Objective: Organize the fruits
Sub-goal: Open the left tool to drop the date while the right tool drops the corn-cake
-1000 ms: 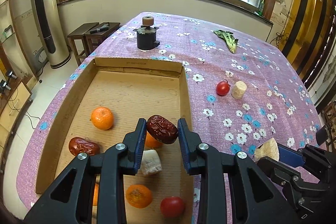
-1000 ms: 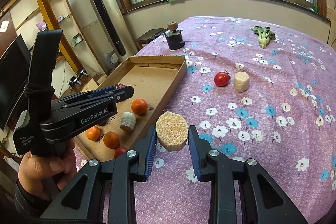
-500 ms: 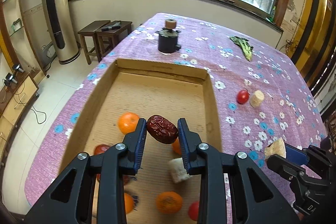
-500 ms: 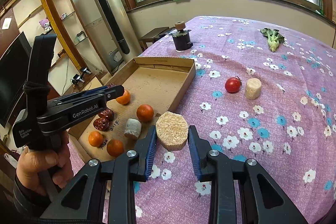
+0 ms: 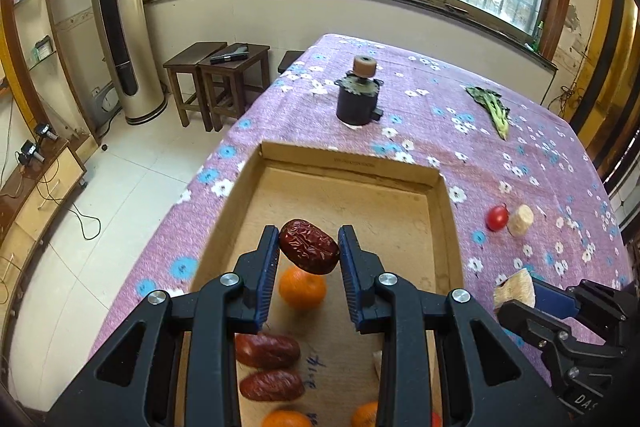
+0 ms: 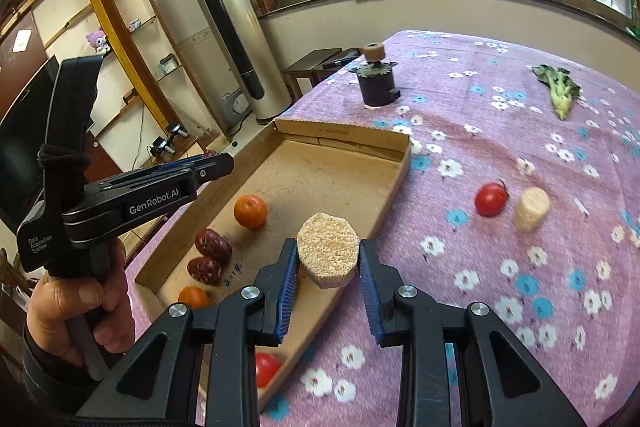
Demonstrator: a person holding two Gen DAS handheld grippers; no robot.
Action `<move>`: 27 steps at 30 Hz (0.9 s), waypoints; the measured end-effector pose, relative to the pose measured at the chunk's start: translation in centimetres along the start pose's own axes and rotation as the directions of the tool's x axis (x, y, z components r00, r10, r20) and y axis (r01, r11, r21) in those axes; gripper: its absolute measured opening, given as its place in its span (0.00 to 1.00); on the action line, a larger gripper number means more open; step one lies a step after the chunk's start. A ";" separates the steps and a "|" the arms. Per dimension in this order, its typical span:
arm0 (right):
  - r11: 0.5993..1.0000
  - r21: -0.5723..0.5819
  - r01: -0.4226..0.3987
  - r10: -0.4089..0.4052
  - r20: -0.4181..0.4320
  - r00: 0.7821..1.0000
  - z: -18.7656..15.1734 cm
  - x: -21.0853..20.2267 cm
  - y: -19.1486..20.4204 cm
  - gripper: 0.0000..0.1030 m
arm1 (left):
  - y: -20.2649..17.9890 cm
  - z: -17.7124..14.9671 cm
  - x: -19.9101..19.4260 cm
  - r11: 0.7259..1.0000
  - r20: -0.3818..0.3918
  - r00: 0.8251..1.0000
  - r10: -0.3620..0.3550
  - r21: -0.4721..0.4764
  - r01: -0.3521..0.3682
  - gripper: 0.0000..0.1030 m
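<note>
My left gripper (image 5: pixel 309 251) is shut on a wrinkled red date (image 5: pixel 309 246), held above the cardboard tray (image 5: pixel 352 163) over an orange (image 5: pixel 302 287). Two more dates (image 5: pixel 267 350) lie below it in the tray. My right gripper (image 6: pixel 328 263) is shut on a pale octagonal chunk (image 6: pixel 327 255), which hangs above the tray's right wall (image 6: pixel 400 171). Inside the tray the right wrist view shows an orange (image 6: pixel 250 211), two dates (image 6: pixel 213 243), another orange (image 6: pixel 193 297) and a tomato (image 6: pixel 267 367). A tomato (image 6: pixel 491 199) and a pale cylinder (image 6: pixel 531 214) sit on the flowered cloth.
A dark pot with a cork top (image 5: pixel 357 99) stands beyond the tray, and a green leafy vegetable (image 5: pixel 494 109) lies at the far right. A person's hand (image 6: pixel 80 307) holds the left gripper's handle. The table's left edge drops to a tiled floor with stools (image 5: pixel 216 67).
The left gripper carried the date leftward across the tray, to above the orange. The right gripper brought the pale chunk from over the cloth to the tray's right wall. Both grips held.
</note>
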State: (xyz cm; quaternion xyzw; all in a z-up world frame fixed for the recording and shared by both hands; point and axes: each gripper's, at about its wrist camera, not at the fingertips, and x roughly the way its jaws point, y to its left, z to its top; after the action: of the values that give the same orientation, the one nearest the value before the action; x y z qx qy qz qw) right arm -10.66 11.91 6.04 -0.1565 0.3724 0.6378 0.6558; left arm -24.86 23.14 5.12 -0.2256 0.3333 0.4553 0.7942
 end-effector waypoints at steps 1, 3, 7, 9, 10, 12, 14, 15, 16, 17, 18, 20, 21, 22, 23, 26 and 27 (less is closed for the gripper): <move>1.000 -0.005 -0.001 0.000 -0.003 1.000 0.3 0.4 0.2 0.29 | 0.1 0.3 0.3 1.000 -0.001 1.000 0.000 -0.001 0.000 0.27; 1.000 -0.015 -0.006 0.006 -0.010 1.000 1.0 1.2 0.6 0.29 | 0.3 0.7 0.8 1.000 -0.010 1.000 -0.004 -0.008 0.004 0.27; 0.999 -0.040 -0.010 0.009 -0.033 0.999 2.1 3.4 1.3 0.29 | 0.4 1.7 2.6 1.000 -0.033 0.999 -0.003 -0.008 0.003 0.27; 0.999 -0.051 -0.011 0.008 -0.054 0.998 2.5 4.8 1.7 0.29 | 0.4 2.1 3.8 1.000 -0.052 0.999 -0.011 -0.016 0.010 0.27; 0.998 -0.054 -0.010 0.006 -0.065 0.998 2.7 5.4 1.7 0.29 | 0.4 2.2 4.4 1.000 -0.063 0.998 -0.013 -0.019 0.012 0.27; 0.998 -0.055 -0.011 0.006 -0.082 0.997 3.0 6.6 1.8 0.29 | 0.4 2.3 5.5 1.000 -0.084 0.996 -0.005 -0.016 0.004 0.27; 0.998 -0.062 -0.009 0.003 -0.097 0.995 3.3 7.6 1.8 0.29 | 0.4 2.3 6.6 1.000 -0.104 0.995 -0.002 -0.016 0.001 0.27; 0.998 -0.064 -0.009 0.003 -0.103 0.995 3.4 8.1 1.8 0.29 | 0.3 2.2 7.1 1.000 -0.115 0.993 0.002 -0.014 -0.003 0.27; 0.998 -0.068 -0.011 0.004 -0.111 0.994 3.4 8.5 1.8 0.29 | 0.4 2.2 7.7 1.000 -0.126 0.992 0.001 -0.017 -0.003 0.27; 0.997 -0.071 -0.011 0.003 -0.120 0.993 3.5 9.0 1.8 0.29 | 0.4 2.1 8.0 1.000 -0.134 0.991 -0.001 -0.019 -0.002 0.27; 0.997 -0.075 -0.010 0.000 -0.128 0.992 3.5 9.5 1.8 0.29 | 0.4 2.0 8.4 1.000 -0.142 0.990 -0.002 -0.021 0.000 0.27; 0.997 -0.074 -0.011 0.001 -0.142 0.990 3.5 10.2 1.7 0.29 | 0.4 2.0 8.9 1.000 -0.152 0.988 -0.006 -0.026 0.002 0.27; 0.997 -0.076 -0.014 0.002 -0.148 0.989 3.4 10.5 1.6 0.29 | 0.5 1.9 9.2 1.000 -0.159 0.987 -0.006 -0.026 0.002 0.27; 0.997 -0.081 -0.011 -0.002 -0.154 0.988 3.4 10.8 1.6 0.29 | 0.5 1.9 9.5 1.000 -0.168 0.986 -0.006 -0.025 0.002 0.27; 0.996 -0.089 -0.005 -0.009 -0.158 0.987 3.4 11.1 1.7 0.29 | 0.5 1.8 9.9 1.000 -0.180 0.984 -0.004 -0.022 0.000 0.27; 0.995 -0.104 0.000 -0.018 -0.171 0.985 3.3 11.9 1.7 0.29 | 0.4 1.5 10.8 1.000 -0.213 0.977 0.000 -0.018 -0.004 0.27; 0.995 -0.104 -0.002 -0.016 -0.178 0.984 3.3 12.1 1.7 0.29 | 0.4 1.4 11.0 1.000 -0.220 0.976 0.002 -0.017 -0.006 0.27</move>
State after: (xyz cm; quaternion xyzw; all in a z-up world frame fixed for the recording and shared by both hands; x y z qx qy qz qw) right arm -12.45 23.12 0.39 -0.2481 0.3953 0.6374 0.6131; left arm -20.75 30.60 -2.01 -0.2808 0.4154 0.4322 0.7495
